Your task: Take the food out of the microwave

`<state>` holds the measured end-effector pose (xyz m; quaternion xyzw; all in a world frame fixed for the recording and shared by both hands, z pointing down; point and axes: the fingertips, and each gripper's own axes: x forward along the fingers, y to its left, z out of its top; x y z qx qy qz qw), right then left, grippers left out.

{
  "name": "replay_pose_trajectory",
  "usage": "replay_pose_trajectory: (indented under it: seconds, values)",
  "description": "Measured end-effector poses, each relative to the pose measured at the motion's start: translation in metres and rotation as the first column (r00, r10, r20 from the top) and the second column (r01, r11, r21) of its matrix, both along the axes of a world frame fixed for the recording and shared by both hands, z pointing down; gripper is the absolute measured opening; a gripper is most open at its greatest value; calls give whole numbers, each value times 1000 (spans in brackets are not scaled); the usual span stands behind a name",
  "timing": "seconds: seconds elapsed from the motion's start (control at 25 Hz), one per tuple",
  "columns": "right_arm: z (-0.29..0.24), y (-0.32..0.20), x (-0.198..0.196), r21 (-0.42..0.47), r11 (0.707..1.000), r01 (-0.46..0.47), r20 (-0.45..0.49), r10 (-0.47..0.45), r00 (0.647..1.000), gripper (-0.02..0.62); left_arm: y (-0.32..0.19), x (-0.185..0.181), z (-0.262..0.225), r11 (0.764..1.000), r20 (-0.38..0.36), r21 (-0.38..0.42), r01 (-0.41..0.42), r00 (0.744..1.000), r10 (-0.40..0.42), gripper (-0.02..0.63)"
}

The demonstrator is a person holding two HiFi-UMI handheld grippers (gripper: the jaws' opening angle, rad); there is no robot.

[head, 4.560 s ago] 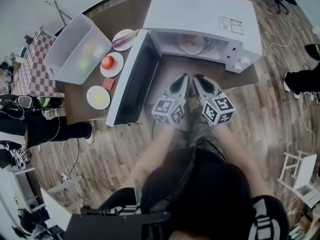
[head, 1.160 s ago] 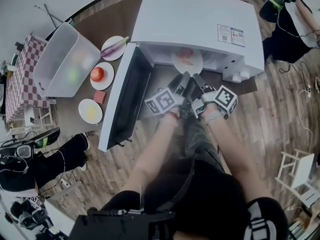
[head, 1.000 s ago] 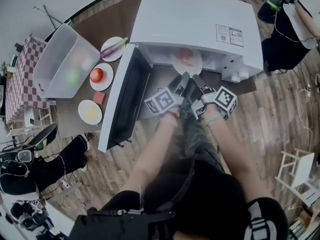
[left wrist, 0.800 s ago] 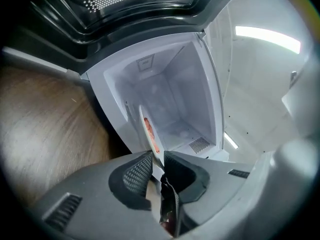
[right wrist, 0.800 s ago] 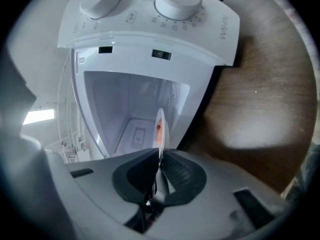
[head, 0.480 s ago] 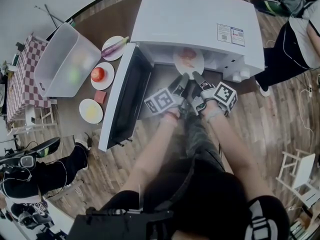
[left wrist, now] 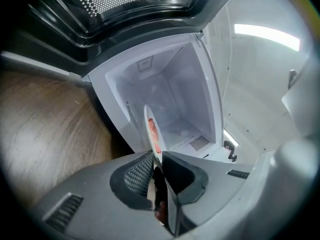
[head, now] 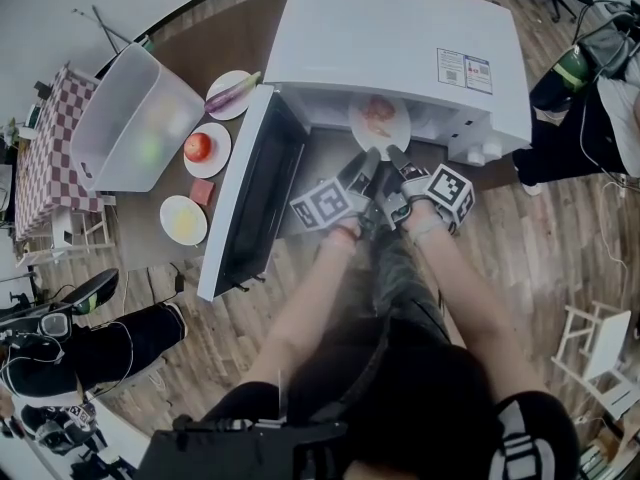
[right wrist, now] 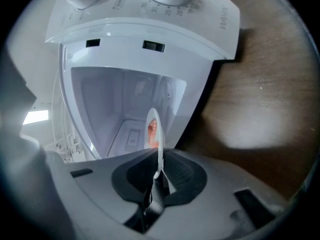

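White plastic and a dark window made up the boxy microwave oven (head: 400, 38) standing on the brown wooden table (head: 230, 38), its door (head: 250, 208) swung wide open to the left. At the mouth of its pale cavity sat the round white plate (head: 380, 123) carrying a small heap of reddish-pink food (head: 378, 110), with the plate's far part under the oven's top edge and its near rim toward the person. The left gripper (head: 366, 163), grey with a marker cube, had just been closing its jaws, and the left gripper view showed them clenched on the plate's near rim, the thin edge running between the ribbed pads. The right gripper (head: 397, 158), just beside the left, likewise pinched the same near rim, which the right gripper view showed wedged between its jaws. Whether the plate rested on the oven floor or was lifted clear could not be told. To the left of the open door lay three small white dishes: a far one with a purple and green vegetable (head: 232, 93), a middle one with a round red fruit (head: 206, 148), and a near one with yellow food (head: 183, 220). A small pink block (head: 210, 191) lay between the last two. Farther left stood a clear plastic storage bin (head: 135, 118).
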<state>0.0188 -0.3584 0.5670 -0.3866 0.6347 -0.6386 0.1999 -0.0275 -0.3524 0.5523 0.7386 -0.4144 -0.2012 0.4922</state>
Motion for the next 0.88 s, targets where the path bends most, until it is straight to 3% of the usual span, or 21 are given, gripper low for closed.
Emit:
replay_pose_trajectory:
  seconds: [0.88]
  values:
    - [-5,36,-3,-19,1000,8,-18,-8,1000,21,38,-4,-5,1000,1,15,-7,1000,7,48]
